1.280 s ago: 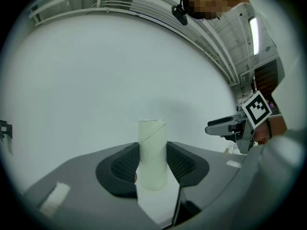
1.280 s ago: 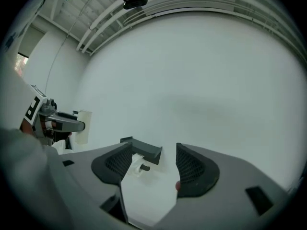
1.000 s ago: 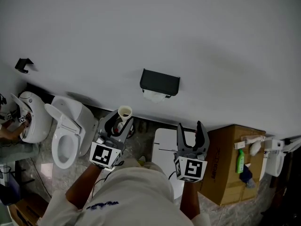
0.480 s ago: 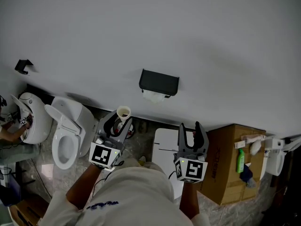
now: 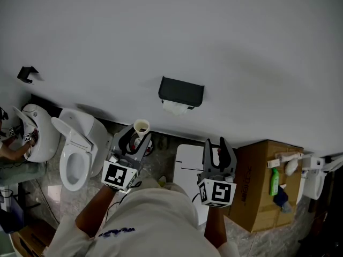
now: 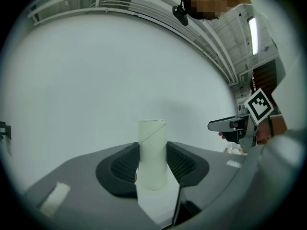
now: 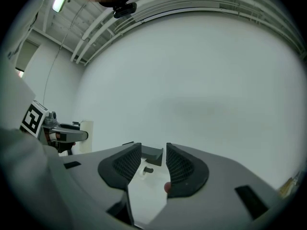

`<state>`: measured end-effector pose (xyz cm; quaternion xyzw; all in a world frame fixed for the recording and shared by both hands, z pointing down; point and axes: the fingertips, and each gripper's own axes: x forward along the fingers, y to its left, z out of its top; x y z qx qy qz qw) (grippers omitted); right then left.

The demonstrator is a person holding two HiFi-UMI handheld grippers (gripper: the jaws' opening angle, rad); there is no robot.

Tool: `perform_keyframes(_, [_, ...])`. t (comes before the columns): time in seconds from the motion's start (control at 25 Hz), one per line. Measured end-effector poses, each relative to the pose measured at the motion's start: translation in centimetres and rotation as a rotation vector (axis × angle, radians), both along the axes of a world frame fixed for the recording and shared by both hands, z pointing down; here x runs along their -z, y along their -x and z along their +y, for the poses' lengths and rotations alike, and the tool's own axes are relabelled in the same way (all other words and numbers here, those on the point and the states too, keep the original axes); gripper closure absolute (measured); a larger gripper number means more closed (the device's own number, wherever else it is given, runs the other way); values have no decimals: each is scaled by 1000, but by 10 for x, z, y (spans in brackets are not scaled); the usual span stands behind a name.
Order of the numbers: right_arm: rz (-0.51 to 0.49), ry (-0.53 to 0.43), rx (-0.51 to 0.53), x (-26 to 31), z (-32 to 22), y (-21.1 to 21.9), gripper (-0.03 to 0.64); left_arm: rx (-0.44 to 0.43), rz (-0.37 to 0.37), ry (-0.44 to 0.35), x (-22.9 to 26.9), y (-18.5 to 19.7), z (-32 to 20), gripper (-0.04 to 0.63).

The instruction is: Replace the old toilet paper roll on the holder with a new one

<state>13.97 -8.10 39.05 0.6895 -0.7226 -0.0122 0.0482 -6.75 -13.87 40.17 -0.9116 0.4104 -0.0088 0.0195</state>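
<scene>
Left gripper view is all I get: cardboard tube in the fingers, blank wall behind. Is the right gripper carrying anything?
Observer: No. The right gripper is empty. Its fingers have just been closing, with a gap left and nothing between them.
Operator: Where's the holder?
Observer: Head view shows the black holder on the wall, straight ahead of the right gripper.
Operator: Loaded?
Observer: White paper shows under it. I can't tell whether it's a full roll.
</scene>
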Motion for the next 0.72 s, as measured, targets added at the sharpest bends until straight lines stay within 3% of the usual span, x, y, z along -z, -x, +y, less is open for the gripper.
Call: perform_keyframes(0.72, [-30,21,9,-3,3,-1,571,-13,-34,8,-7,-3,5,416])
